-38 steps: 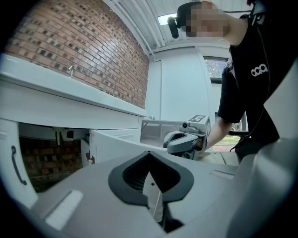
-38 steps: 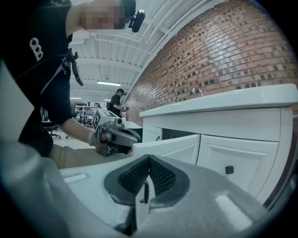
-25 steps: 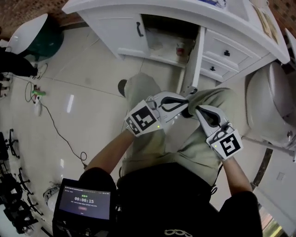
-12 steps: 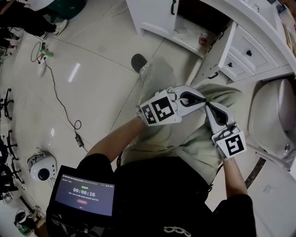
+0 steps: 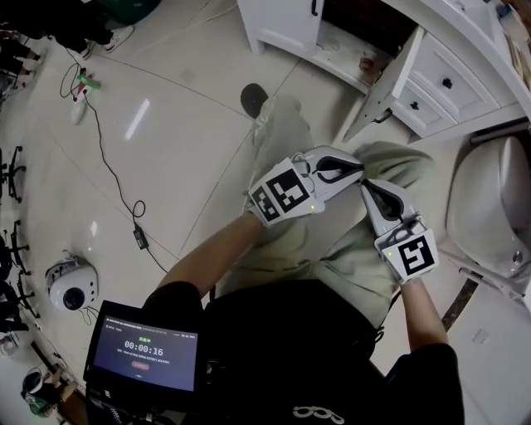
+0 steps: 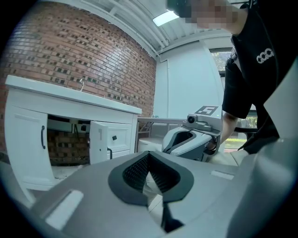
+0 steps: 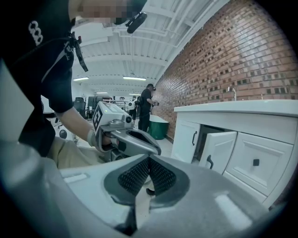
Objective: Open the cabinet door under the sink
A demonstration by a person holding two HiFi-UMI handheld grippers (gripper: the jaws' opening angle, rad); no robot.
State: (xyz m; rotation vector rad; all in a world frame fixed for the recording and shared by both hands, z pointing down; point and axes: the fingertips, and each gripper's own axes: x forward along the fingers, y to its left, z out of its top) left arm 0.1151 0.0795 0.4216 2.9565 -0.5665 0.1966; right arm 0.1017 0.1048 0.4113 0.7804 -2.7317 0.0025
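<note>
The white sink cabinet [image 5: 290, 33] stands at the top of the head view. Its right door [image 5: 388, 79] hangs wide open, black handle [image 5: 382, 116] facing out; the left door [image 5: 286, 21] is closed. Both grippers hover over the person's knees, well short of the cabinet. My left gripper [image 5: 355, 172] is shut and holds nothing. My right gripper [image 5: 366, 189] is shut too, tips almost touching the left one. The left gripper view shows the open door [image 6: 98, 141] and the dark cabinet inside [image 6: 67, 146]. The right gripper view shows that door [image 7: 217, 149] and the left gripper [image 7: 125, 137].
White drawers [image 5: 444, 83] sit right of the open door, and a toilet [image 5: 489, 199] stands beside them. A black cable [image 5: 108, 178] and a white round device [image 5: 70, 290] lie on the tiled floor at left. A green bin [image 7: 158, 126] and a standing person [image 7: 147, 108] are farther off.
The head view has swung left and down, so the cabinet sits higher at the top right. Both grippers stay shut and close together over the knees. The door stays open.
</note>
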